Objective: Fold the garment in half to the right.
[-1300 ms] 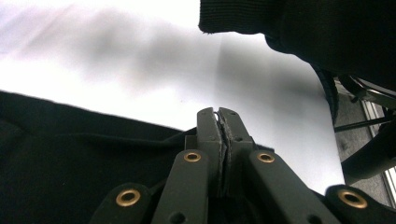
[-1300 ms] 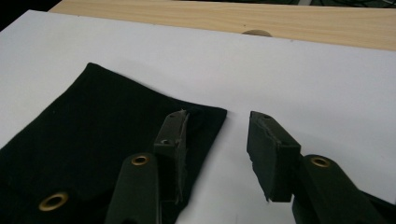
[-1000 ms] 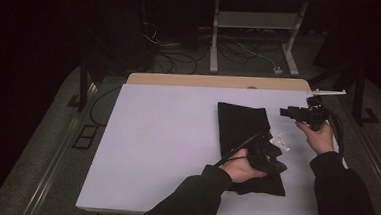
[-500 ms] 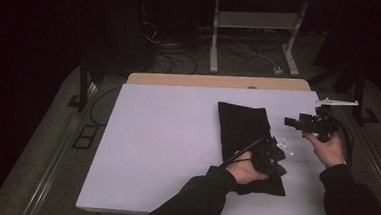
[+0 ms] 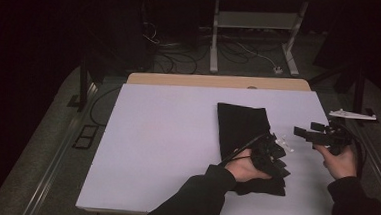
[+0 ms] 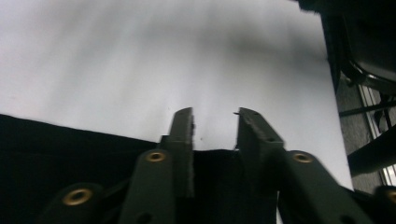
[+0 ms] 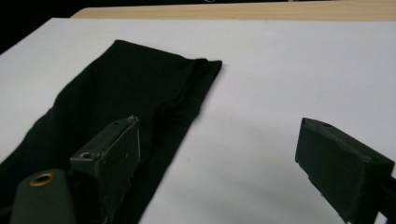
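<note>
The left gripper (image 5: 274, 155) sits low over the near right edge of the black cloth (image 5: 241, 125). Its jaws have just been parting and stand a little apart, the cloth's edge beneath them and nothing pinched. The folded cloth stretches away from it across the white bench (image 5: 166, 136), long axis running near to far. The right gripper (image 5: 304, 133), jaws just opened wide and empty, hovers just right of the cloth, which lies to its left.

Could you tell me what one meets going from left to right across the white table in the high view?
Bare white table → black cloth → left gripper → right gripper.
</note>
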A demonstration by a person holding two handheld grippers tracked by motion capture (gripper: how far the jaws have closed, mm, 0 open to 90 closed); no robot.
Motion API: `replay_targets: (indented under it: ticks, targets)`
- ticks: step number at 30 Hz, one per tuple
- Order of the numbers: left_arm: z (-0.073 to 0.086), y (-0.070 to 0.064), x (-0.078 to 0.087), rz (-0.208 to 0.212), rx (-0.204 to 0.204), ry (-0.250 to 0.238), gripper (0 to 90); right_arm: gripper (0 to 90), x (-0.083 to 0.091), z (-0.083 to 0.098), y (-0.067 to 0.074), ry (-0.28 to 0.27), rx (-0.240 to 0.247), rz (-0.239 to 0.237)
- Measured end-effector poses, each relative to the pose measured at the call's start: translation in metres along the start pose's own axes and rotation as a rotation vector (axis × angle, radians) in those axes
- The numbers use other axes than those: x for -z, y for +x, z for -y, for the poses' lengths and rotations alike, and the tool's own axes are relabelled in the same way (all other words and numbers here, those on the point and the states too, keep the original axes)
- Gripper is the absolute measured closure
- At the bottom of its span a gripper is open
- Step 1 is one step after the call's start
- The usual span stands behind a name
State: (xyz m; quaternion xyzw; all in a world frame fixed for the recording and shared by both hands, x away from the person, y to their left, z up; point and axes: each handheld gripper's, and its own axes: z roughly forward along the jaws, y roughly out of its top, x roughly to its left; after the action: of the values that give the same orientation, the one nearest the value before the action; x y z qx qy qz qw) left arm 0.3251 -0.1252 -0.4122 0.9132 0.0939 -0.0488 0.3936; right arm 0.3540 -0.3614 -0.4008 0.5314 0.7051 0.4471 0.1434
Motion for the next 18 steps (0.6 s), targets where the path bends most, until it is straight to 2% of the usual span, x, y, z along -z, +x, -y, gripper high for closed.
replay_targets:
  ticks: [2,7,10,14,18]
  targets:
    - [-0.001,0.000,0.004,-0.012,-0.001,-0.008,55.7,9.5,0.001,0.003,-0.001,0.013,0.005,0.018]
    - [-0.002,-0.001,0.015,-0.031,0.006,-0.043,41.8,0.3,0.004,0.011,-0.002,0.030,0.014,0.026]
    - [-0.003,0.000,0.022,-0.035,0.002,-0.058,32.7,0.0,0.006,0.013,-0.001,0.025,0.017,0.035]
    - [-0.002,0.000,0.031,-0.035,0.001,-0.055,19.1,0.0,0.011,0.016,0.002,0.014,0.019,0.040]
    - [0.002,0.003,0.042,-0.036,0.023,-0.083,7.9,0.0,0.016,0.022,0.004,0.009,0.031,0.047]
